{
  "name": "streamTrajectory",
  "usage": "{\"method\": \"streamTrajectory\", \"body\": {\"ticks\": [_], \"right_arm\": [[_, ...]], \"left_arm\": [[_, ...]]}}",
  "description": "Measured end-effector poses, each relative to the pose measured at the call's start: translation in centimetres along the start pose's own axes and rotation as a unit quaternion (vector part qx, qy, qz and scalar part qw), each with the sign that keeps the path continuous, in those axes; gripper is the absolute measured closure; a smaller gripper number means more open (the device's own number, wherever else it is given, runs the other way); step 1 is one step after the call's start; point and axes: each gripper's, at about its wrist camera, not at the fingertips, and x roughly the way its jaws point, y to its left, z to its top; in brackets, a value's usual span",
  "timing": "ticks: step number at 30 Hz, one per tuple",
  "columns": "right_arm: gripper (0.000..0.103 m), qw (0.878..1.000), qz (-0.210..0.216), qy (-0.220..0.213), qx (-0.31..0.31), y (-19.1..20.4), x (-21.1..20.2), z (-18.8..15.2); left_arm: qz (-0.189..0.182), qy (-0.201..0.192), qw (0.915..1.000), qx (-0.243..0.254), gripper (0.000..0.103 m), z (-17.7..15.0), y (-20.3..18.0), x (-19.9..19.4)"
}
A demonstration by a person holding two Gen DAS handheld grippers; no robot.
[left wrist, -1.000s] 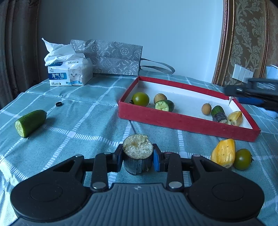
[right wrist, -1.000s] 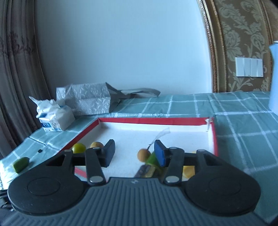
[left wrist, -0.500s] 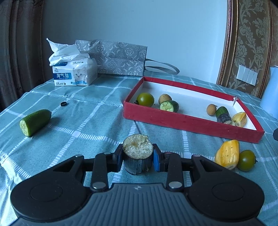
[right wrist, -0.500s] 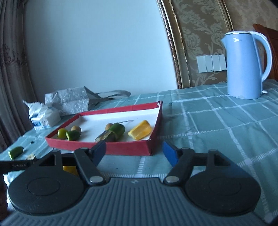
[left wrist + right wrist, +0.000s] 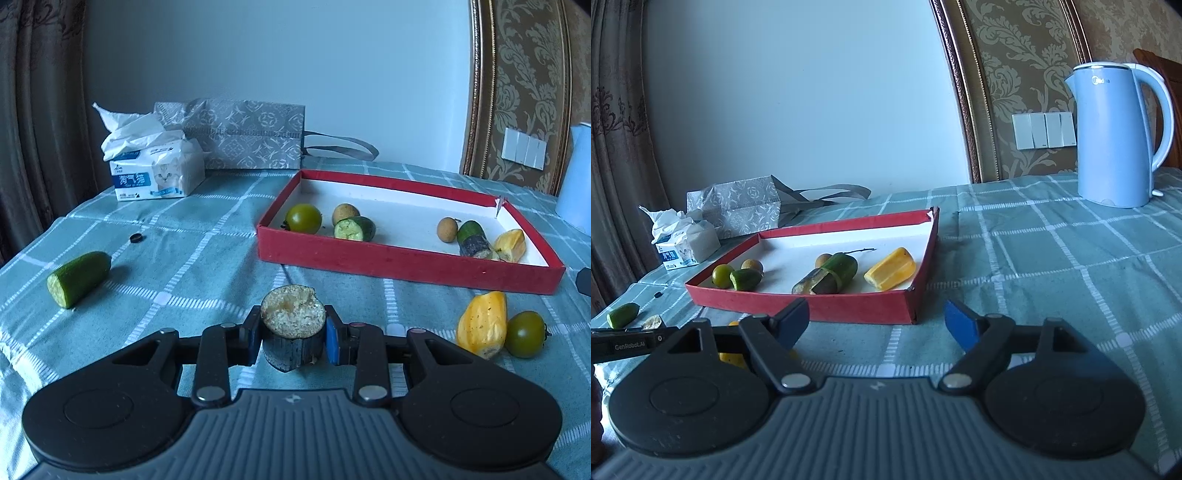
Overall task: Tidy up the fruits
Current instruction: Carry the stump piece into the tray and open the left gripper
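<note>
My left gripper (image 5: 293,338) is shut on a short dark sugarcane piece (image 5: 293,328) with a pale cut top, held just above the cloth in front of the red tray (image 5: 406,260). The tray holds a green tomato (image 5: 303,218), longans, cucumber pieces and a yellow fruit wedge (image 5: 511,244). On the cloth lie a cucumber half (image 5: 78,278), a yellow fruit piece (image 5: 482,325) and a green tomato (image 5: 525,334). My right gripper (image 5: 875,325) is open and empty, low before the tray's near corner (image 5: 912,306).
A tissue pack (image 5: 157,175) and a grey patterned bag (image 5: 243,134) stand at the back left. A blue kettle (image 5: 1117,134) stands at the back right. A small black cap (image 5: 136,239) lies on the checked tablecloth.
The right gripper has pulled back from over the tray to the right and opened wider. The left gripper still holds the sugarcane piece and has shifted slightly.
</note>
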Motion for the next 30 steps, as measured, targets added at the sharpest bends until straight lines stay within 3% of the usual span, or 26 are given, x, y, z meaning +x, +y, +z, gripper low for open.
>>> {"method": "streamTrajectory", "body": {"ticks": [7, 17, 30], "right_arm": [[0.023, 1.0, 0.003, 0.006, 0.001, -0.1, 0.2, 0.0], [0.023, 1.0, 0.006, 0.014, 0.007, -0.3, 0.4, 0.0], [0.023, 0.999, 0.012, 0.023, 0.022, -0.7, 0.7, 0.1]], "left_arm": [[-0.002, -0.011, 0.9997, 0.019, 0.07, 1.7, -1.6, 0.0], [-0.006, -0.052, 0.9975, 0.048, 0.07, 6.6, -4.5, 0.8], [-0.009, -0.028, 0.9979, 0.057, 0.07, 9.0, -7.6, 5.9]]}}
